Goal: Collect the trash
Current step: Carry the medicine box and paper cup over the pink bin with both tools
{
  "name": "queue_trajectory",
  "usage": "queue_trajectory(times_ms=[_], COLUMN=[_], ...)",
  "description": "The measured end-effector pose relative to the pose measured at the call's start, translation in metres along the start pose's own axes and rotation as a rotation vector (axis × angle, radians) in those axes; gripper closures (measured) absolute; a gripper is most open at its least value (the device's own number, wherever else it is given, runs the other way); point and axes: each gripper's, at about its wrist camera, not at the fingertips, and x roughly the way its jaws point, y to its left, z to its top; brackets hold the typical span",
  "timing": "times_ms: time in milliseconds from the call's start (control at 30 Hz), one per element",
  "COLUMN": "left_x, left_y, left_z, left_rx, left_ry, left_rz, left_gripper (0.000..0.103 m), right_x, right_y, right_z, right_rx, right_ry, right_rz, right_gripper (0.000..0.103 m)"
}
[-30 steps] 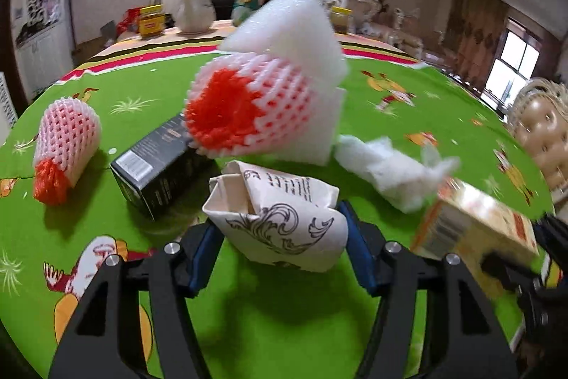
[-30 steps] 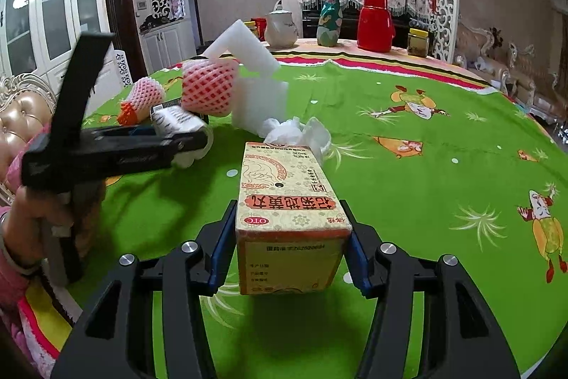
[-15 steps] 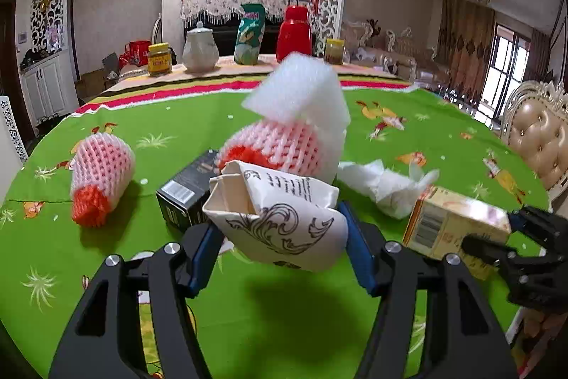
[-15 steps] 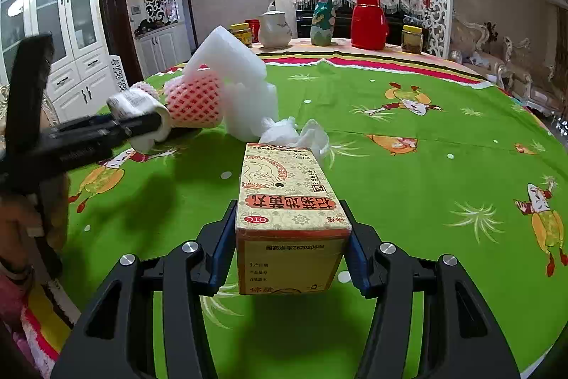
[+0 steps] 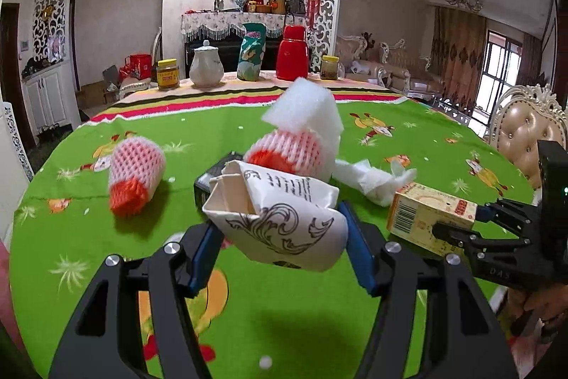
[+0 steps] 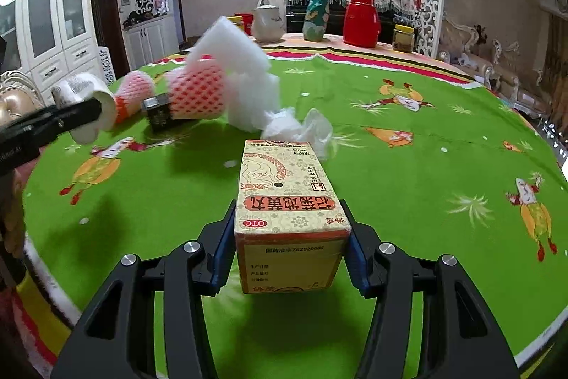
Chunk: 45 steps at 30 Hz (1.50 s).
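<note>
Up and back comes the left tool [image 5: 280, 229] since a second ago, its crumpled paper cup [image 5: 280, 219] clamped between the blue pads and now further from the pile, while the right tool [image 6: 289, 247] has barely shifted. That right tool is clamped on a yellow medicine box [image 6: 287, 208] — red "OTC" oval on the near top edge, a red band of Chinese characters above it, and a printed line reading roughly "Z62020684" on the end face. The box's long axis runs straight away from the camera, along the fingers, clear of the green cloth. In the left view a barcode shows on its far end. The cup carries black scrollwork and small print too fine to read; its open mouth points up and left.

Still lying on the worktop [image 6: 408, 187]: two pink-and-orange foam fruit nets [image 5: 136, 176], a black carton [image 6: 158, 114], white foam blocks [image 6: 245, 84], a crumpled tissue [image 6: 301, 126] just beyond the box. To the right the cloth is open all the way to the worktop's round edge. Jars, a teapot and a red flask [image 6: 362, 18] stand along the far rim, well apart from the trash.
</note>
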Motion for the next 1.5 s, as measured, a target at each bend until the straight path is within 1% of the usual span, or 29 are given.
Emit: queue_trajectory(times_ms=[167,233,300,367,400,467,567,667,733,767,800,900,933,967,1000,1033,1233,1333,1500], left_x=[-0.024,-0.033,-0.039,-0.046,-0.047,-0.049,-0.051,-0.052,-0.053,-0.053,-0.053,-0.056,-0.058,-0.058,-0.059,-0.060,-0.061,-0.065,-0.074], left_y=[0.003,0.004,0.007,0.011,0.012,0.014,0.017,0.021,0.021,0.022,0.022,0.022,0.023,0.023,0.024,0.025,0.038,0.043,0.056], left_z=[-0.016,-0.022,-0.029,-0.040,-0.044,-0.052,-0.062,-0.068,-0.069,-0.070,-0.069,-0.069,-0.070,-0.071,-0.071,-0.072,-0.074,-0.075,-0.075], left_rx=[0.014,0.020,0.026,0.029,0.033,0.043,0.044,0.040,0.039,0.039,0.038,0.039,0.041,0.040,0.040,0.039,0.015,0.009,-0.008], left_ry=[-0.004,-0.004,0.011,0.029,0.037,0.048,0.068,0.075,0.075,0.076,0.076,0.071,0.069,0.069,0.068,0.068,0.067,0.057,0.036], left_rz=[-0.013,-0.010,-0.017,-0.021,-0.024,-0.022,-0.024,-0.030,-0.036,-0.039,-0.042,-0.048,-0.050,-0.051,-0.051,-0.051,-0.041,-0.034,-0.022], left_gripper=[0.042,0.042,0.042,0.042,0.042,0.042,0.042,0.042,0.042,0.042,0.042,0.042,0.042,0.042,0.042,0.042,0.042,0.042,0.042], right_x=[-0.024,-0.035,-0.046,-0.051,-0.053,-0.056,-0.050,-0.041,-0.038,-0.036,-0.033,-0.025,-0.021,-0.019,-0.016,-0.014,-0.027,-0.036,-0.042], right_y=[0.025,0.037,0.050,0.058,0.063,0.073,0.078,0.080,0.082,0.083,0.085,0.090,0.091,0.092,0.094,0.097,0.114,0.123,0.137], right_z=[-0.011,-0.018,-0.027,-0.033,-0.037,-0.040,-0.041,-0.038,-0.035,-0.034,-0.031,-0.027,-0.026,-0.027,-0.028,-0.029,-0.029,-0.025,-0.019], right_rx=[0.026,0.021,0.017,0.027,0.035,0.020,0.022,0.007,-0.003,-0.008,-0.020,-0.057,-0.064,-0.070,-0.086,-0.099,-0.108,-0.089,-0.064], right_ry=[-0.026,-0.044,-0.068,-0.076,-0.064,-0.058,-0.012,0.033,0.056,0.068,0.084,0.115,0.126,0.129,0.142,0.148,0.078,0.028,-0.024], right_rz=[0.019,0.007,-0.003,0.018,0.042,0.032,0.055,0.037,0.032,0.033,0.031,0.007,-0.001,-0.006,-0.014,-0.027,-0.018,0.018,0.068], right_gripper=[0.051,0.051,0.051,0.051,0.051,0.051,0.049,0.048,0.038,0.036,0.034,0.034,0.034,0.037,0.052,0.051,0.052,0.052,0.052])
